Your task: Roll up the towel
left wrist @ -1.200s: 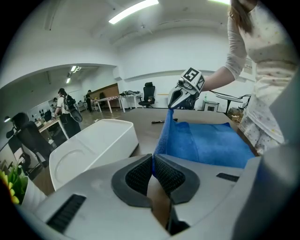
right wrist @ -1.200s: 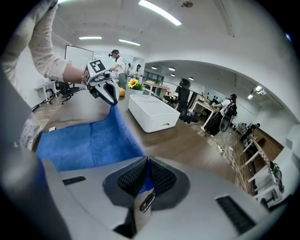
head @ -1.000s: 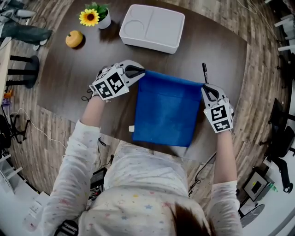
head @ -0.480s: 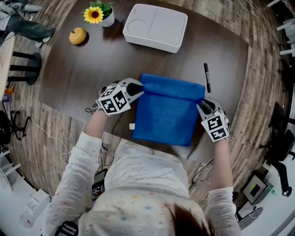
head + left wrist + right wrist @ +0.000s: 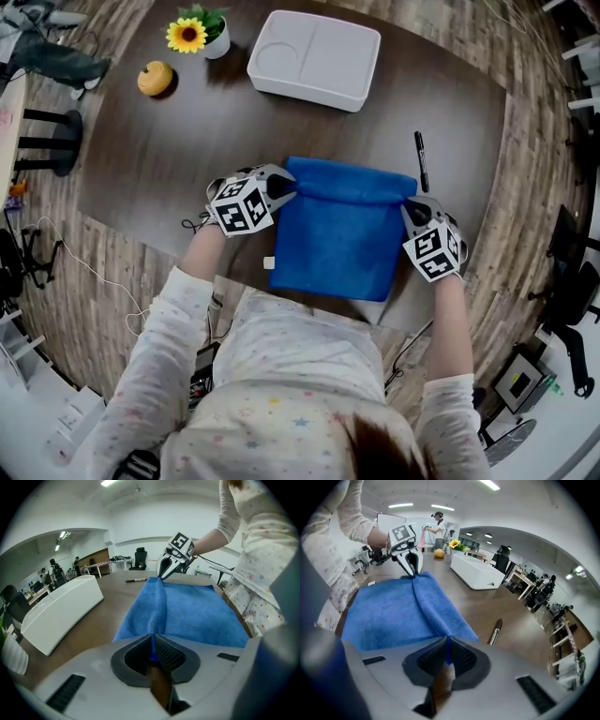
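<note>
A dark brown table (image 5: 159, 169) stands on a pale wood-plank floor (image 5: 525, 66), and an open office with ceiling strip lights, desks and chairs is seen in the gripper views. A white tray (image 5: 309, 96) with a round and a rectangular recess is set at 12 o'clock on the table. A small white pot (image 5: 216, 45) at 11 o'clock holds a sunflower (image 5: 183, 36), and a yellow-orange fruit (image 5: 155, 78) lies at 7 o'clock from it. The blue towel (image 5: 337, 239) is spread at 6 o'clock, by the table's near edge, with its far edge turned over into a fold. A black pen (image 5: 421, 159) lies at 2 o'clock from the towel. The fold's 9 o'clock end sits between the fingers of the left gripper (image 5: 289, 190), which have just been opening and stand narrowly apart. Its 3 o'clock end is pinched by the fingers of the right gripper (image 5: 410, 208).
</note>
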Tool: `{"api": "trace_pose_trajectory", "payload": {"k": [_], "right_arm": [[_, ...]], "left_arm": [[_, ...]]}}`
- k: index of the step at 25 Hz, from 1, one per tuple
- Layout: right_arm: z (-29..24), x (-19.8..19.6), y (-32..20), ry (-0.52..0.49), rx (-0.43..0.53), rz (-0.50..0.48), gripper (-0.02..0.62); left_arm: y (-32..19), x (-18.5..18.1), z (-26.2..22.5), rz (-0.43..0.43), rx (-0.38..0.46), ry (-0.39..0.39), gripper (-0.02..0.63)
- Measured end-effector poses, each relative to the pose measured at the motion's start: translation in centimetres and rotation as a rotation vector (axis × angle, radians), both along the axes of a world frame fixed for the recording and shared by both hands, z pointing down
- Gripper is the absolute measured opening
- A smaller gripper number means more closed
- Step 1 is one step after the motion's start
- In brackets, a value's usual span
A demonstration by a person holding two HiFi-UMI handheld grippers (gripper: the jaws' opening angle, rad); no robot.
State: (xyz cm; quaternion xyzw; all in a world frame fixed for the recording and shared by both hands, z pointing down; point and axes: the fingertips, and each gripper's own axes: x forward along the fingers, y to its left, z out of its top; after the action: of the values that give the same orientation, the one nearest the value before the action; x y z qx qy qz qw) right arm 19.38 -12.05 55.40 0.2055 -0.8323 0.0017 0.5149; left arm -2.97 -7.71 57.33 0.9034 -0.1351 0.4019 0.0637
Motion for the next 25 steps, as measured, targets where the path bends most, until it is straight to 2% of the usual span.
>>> {"api": "trace_pose_trajectory", "payload": {"k": [1, 4, 7, 9, 10, 13, 16, 20, 22, 25], "right_arm": [[-0.8, -0.1, -0.1, -0.024, 0.004, 0.013, 0.017], [-3.1, -0.3, 0.5, -0.071, -0.005, 0.012, 0.015], [-4.3, -0.2, 2.4, -0.125, -0.067, 0.003, 0.015], [-3.6, 0.2, 4.2, -0.116, -0.133, -0.022, 0.017], [-2.9, 0.5, 5.1, -0.097, -0.175, -0.039, 0.026], [-2.1, 1.0, 6.0, -0.097, -0.265, -0.022, 0.125], [-3.3, 0.9, 3.7, -0.173, -0.24, 0.045, 0.143], [-3.2, 0.7, 0.4, -0.155, -0.154, 0.056, 0.124], [-2.6, 0.0, -0.6, -0.151, -0.156, 0.051, 0.126], [-1.8, -0.9, -1.3, -0.143, -0.209, 0.037, 0.144]], "left_arm": [[0.1, 0.0, -0.4, 0.004, 0.002, 0.012, 0.031], [0.6, 0.1, -2.5, 0.02, -0.003, 0.069, 0.025], [2.4, 0.1, -3.9, 0.059, -0.03, 0.099, 0.025], [4.2, -0.1, -3.3, 0.091, -0.078, 0.083, 0.026], [5.0, -0.2, -2.8, 0.107, -0.104, 0.071, 0.028], [5.8, -0.8, -2.4, 0.088, -0.141, 0.081, 0.068], [4.0, -1.5, -3.5, 0.014, -0.102, 0.116, 0.101], [0.4, -1.8, -4.6, -0.054, -0.013, 0.111, 0.101], [-1.0, -1.5, -4.5, -0.064, 0.014, 0.107, 0.101], [-2.4, -1.3, -3.7, -0.071, 0.01, 0.093, 0.108]]}}
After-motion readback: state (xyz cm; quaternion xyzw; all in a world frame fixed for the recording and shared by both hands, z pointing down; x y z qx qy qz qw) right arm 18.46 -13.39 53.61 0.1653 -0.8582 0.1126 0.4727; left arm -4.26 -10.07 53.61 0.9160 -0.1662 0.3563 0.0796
